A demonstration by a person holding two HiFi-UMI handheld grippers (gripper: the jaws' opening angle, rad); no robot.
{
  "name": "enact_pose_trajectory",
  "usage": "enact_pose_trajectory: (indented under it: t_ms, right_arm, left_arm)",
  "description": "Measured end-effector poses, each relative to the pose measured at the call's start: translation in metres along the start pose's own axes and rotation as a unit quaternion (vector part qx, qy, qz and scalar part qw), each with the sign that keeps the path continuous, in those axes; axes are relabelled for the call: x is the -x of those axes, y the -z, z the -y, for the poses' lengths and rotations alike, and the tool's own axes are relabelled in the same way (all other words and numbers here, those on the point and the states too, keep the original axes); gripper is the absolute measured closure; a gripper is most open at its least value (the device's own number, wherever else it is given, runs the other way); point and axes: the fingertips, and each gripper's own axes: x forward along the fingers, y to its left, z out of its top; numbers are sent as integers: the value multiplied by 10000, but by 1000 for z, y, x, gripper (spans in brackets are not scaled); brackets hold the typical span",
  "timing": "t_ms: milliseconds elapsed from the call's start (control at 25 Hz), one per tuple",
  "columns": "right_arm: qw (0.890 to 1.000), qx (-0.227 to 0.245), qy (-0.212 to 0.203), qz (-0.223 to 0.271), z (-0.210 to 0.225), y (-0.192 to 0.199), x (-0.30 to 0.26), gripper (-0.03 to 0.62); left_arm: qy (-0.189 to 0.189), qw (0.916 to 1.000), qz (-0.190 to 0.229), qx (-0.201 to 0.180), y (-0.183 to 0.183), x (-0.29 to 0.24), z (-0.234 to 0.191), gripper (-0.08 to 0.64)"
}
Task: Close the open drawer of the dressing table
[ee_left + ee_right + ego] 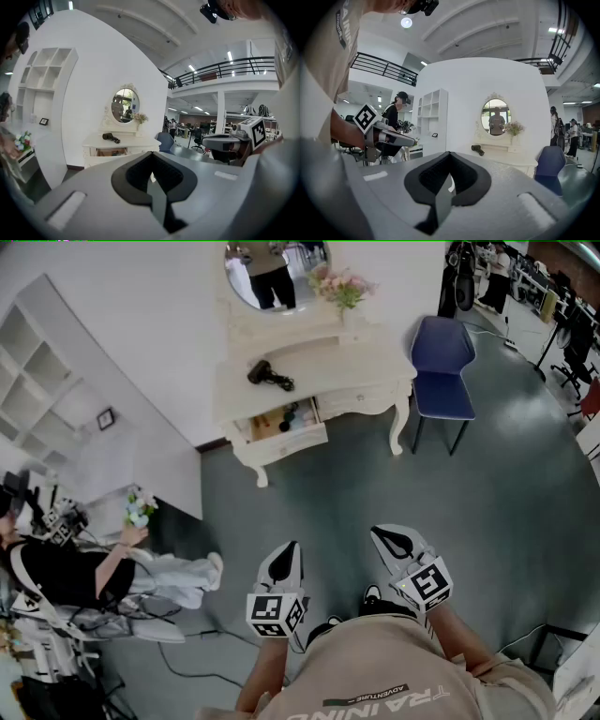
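The white dressing table [319, 362] stands against the far wall, several steps ahead of me. Its left drawer [281, 429] is pulled out, with small items inside. The left gripper view shows the same drawer [111, 152] open, under the tabletop. My left gripper [286, 557] and right gripper [389, 538] are held low over the grey floor, far short of the table. Both are shut on nothing: the left gripper [152, 176] and the right gripper [449, 180] each show their pads pressed together. In the right gripper view the dressing table [506, 157] shows only its top.
A black hair dryer [270, 376], an oval mirror [277, 273] and flowers [342, 287] are on the table. A blue chair [442, 367] stands to its right. A white shelf unit [56, 381] juts out at left, where a seated person [84, 573] stretches legs across the floor.
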Motion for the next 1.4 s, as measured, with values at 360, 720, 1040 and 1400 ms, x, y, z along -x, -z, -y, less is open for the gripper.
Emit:
enact_pose_trajectory:
  t_ms: [360, 720, 1040, 1400]
  right_arm:
    - [9996, -245, -155, 40, 42, 7, 4, 591]
    - [9980, -535, -323, 6, 57, 24, -10, 591]
    - [9948, -683, -673, -357, 67, 52, -38, 591]
    - [9954, -393, -779, -392, 82, 25, -111, 591]
  left_arm:
    - [-225, 9997, -68, 81, 3, -36, 12, 541]
    - [-551, 9982, -179, 172, 7, -42, 12, 541]
    - [-712, 9962, -336, 380, 19, -57, -6, 541]
    - [-739, 9960, -151, 475, 3, -107, -74, 541]
